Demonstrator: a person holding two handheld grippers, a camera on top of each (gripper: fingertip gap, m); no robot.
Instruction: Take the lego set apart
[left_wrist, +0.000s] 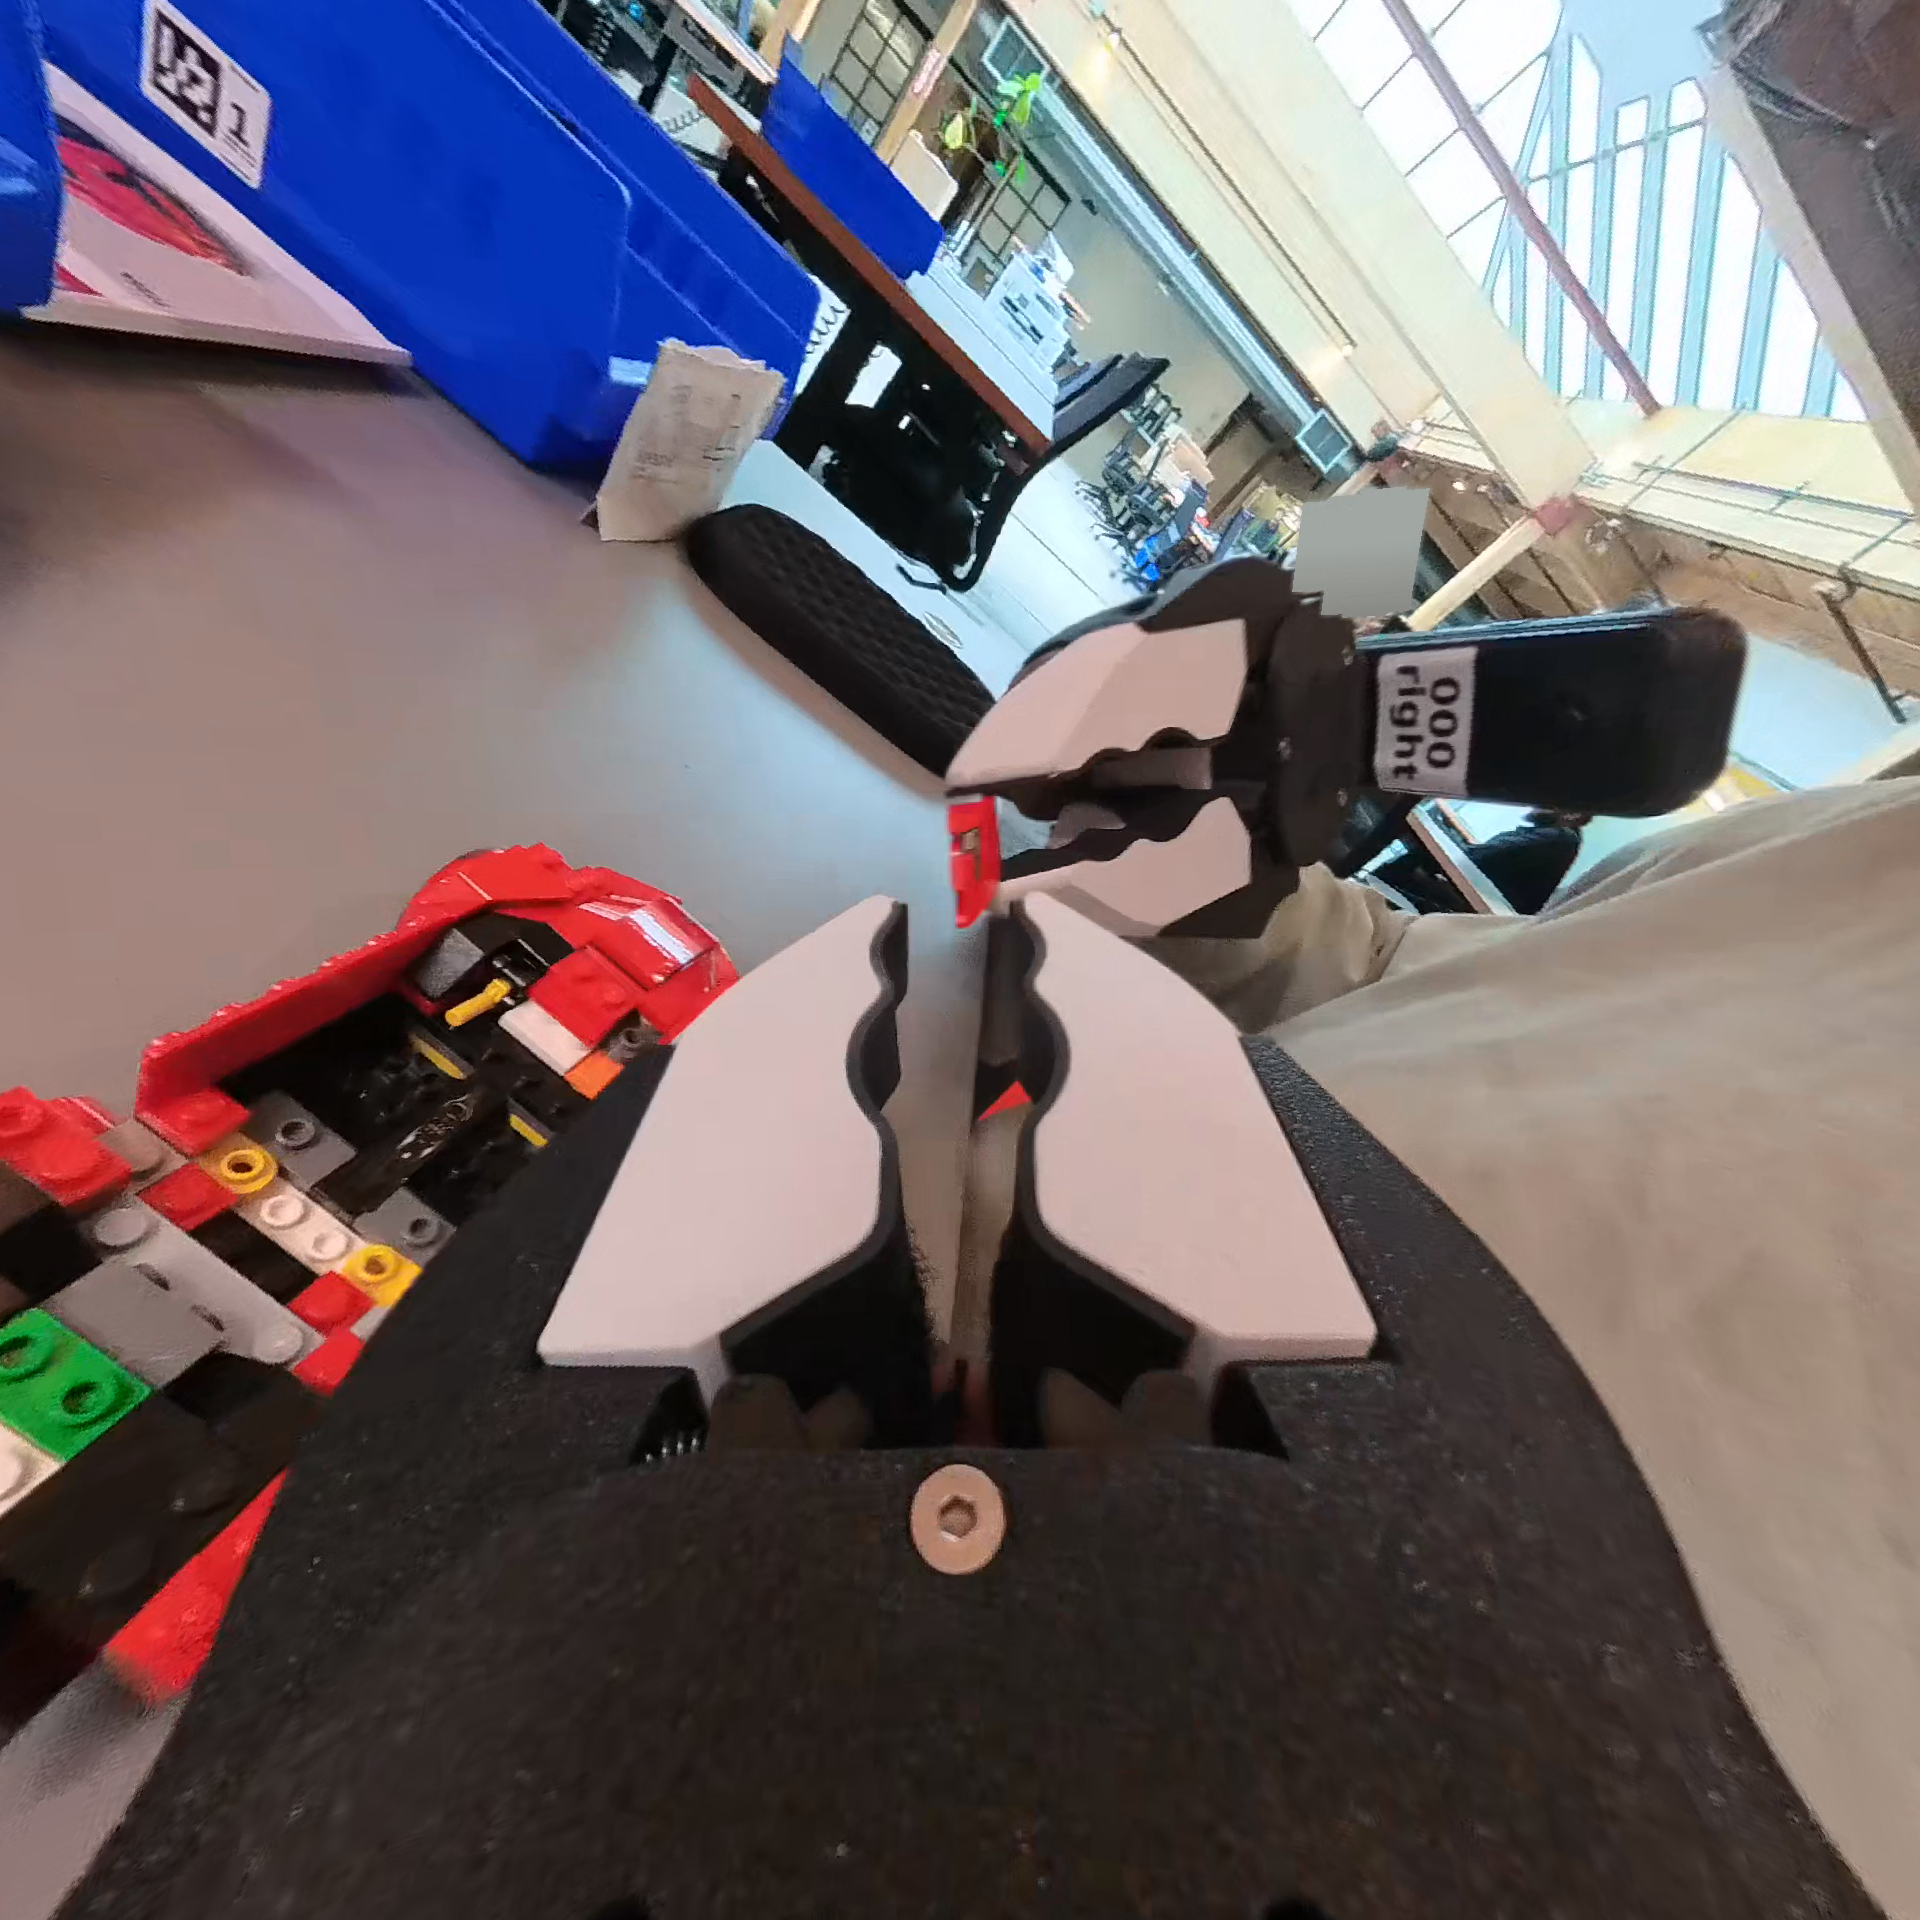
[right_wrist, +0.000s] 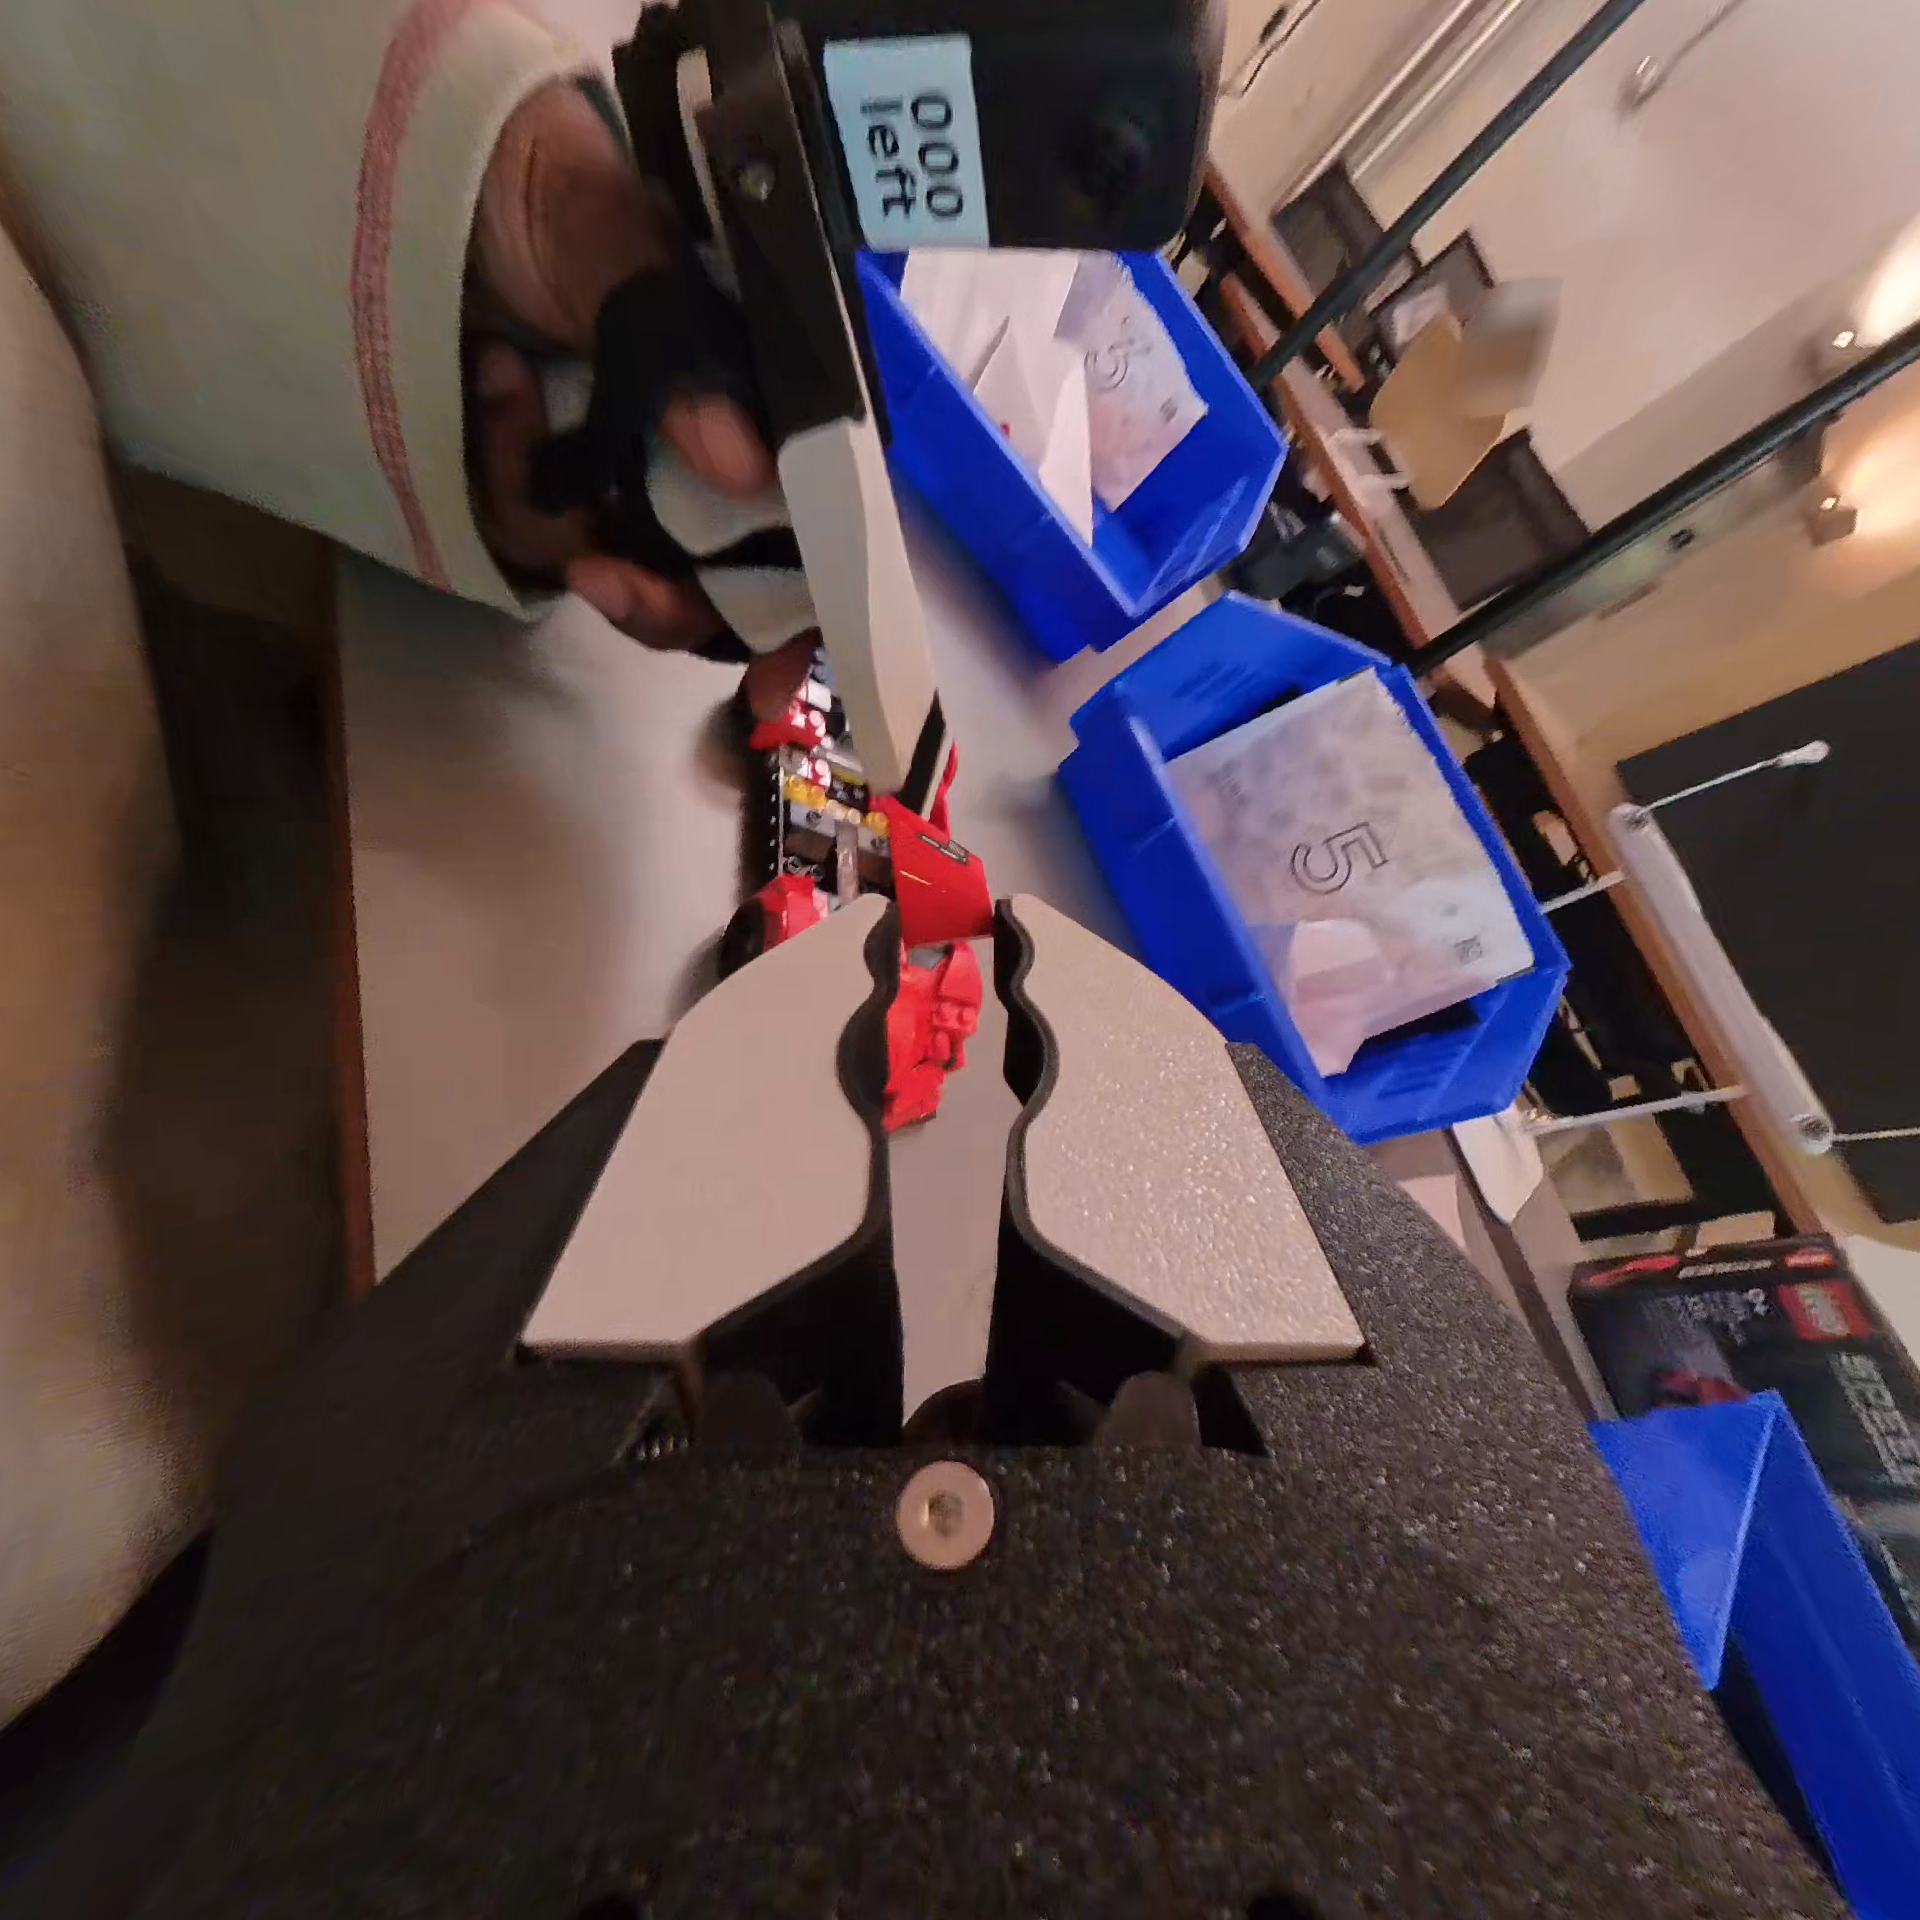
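The partly stripped red lego car lies on the grey table, left of my left gripper. It also shows in the right wrist view, below both grippers. My right gripper is shut on a small red curved piece, also seen in the left wrist view. My left gripper's jaws stand narrowly apart around a thin dark and red piece that lies against one finger. In the right wrist view the left gripper comes down from above and meets the red piece.
Blue bins stand at the back, two of them with numbered bags inside. A booklet, a paper bag and a black mesh pad lie nearby. The lego box is at the right. A person's sleeve fills the right side. The grippers are tip to tip, or close to it.
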